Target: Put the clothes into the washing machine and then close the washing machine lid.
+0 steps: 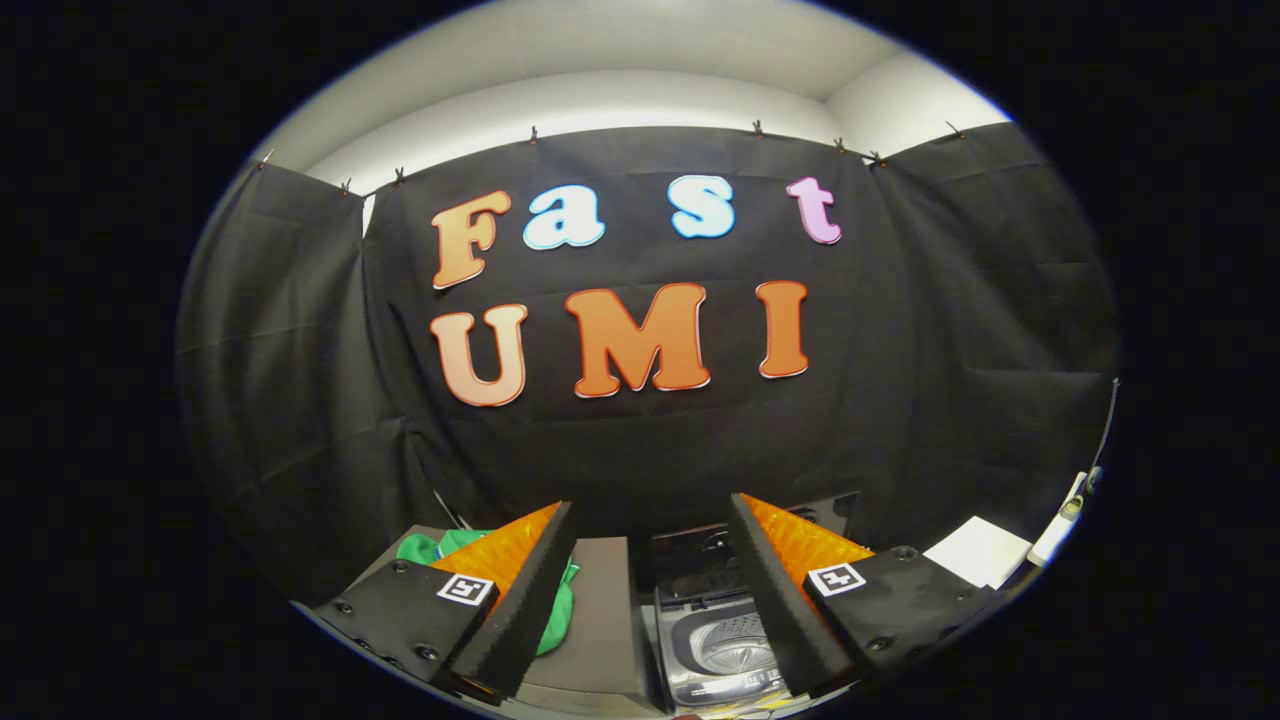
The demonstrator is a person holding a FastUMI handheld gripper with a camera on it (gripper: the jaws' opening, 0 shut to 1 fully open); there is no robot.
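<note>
So the little toy-sized washing machine (715, 640) sits down low, just ahead of the gripper (650, 585) and a bit toward its right finger, and the lid (700, 555) is flipped up at the back, standing nearly upright. You can look straight down into the tub: a round ribbed metal drum with a shiny plate at the bottom, and as far as I can see there's nothing inside it, though the right finger hides part of the opening. The clothes, which is really one bunched-up green garment (470, 575), sit to the left of the washer on a flat grey table (600, 620), partly hidden behind the left finger, so they're clearly not in the machine yet. The gripper is held level-ish and pointing forward at the black cloth wall (640, 440), hovering above the table rather than touching anything. Its two fingers are spread wide apart with nothing between them except open air and a view of the table and washer edge. The inner faces of the fingers have a ridged, foam-like texture, and each finger body carries a small square marker. Off to the far right there's a flat white sheet or pad (978, 552) lying near the edge, and a pale cable-like thing (1065, 520) beyond it that I can't really make out.
</note>
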